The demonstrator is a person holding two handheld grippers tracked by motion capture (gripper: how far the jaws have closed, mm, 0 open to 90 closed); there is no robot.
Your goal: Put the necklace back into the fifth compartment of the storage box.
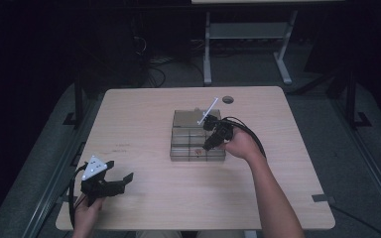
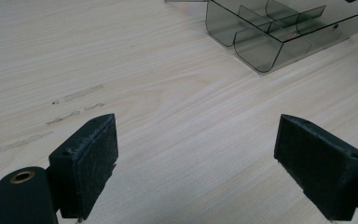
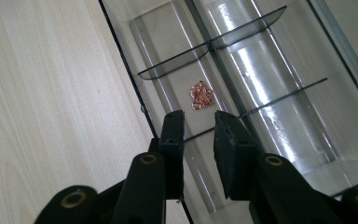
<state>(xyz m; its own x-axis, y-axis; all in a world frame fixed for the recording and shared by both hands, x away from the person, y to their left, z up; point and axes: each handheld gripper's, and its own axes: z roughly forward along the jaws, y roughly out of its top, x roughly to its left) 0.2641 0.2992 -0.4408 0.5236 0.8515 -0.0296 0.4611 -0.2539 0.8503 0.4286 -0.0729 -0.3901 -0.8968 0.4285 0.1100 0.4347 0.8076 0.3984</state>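
A clear, smoky plastic organiser box (image 1: 180, 148) with several compartments sits at the middle of the table. A small copper-coloured clump (image 3: 202, 95) lies on the floor of one compartment, and it looks like a reddish speck (image 1: 197, 150) from above. My right gripper (image 3: 199, 122) hovers over the box just short of the clump. Its jaws stand a narrow gap apart with nothing between them. From above, the right gripper (image 1: 211, 143) is over the box's right half. My left gripper (image 2: 196, 140) is wide open and empty above bare wood, near the table's front left corner (image 1: 121, 179).
The wooden table (image 1: 139, 114) has a round cable hole (image 1: 227, 99) at the back. From the left gripper, the box (image 2: 261, 51) lies ahead to the right. Faint scuff marks (image 2: 74, 109) streak the wood. A grey desk frame (image 1: 248, 44) stands behind the table.
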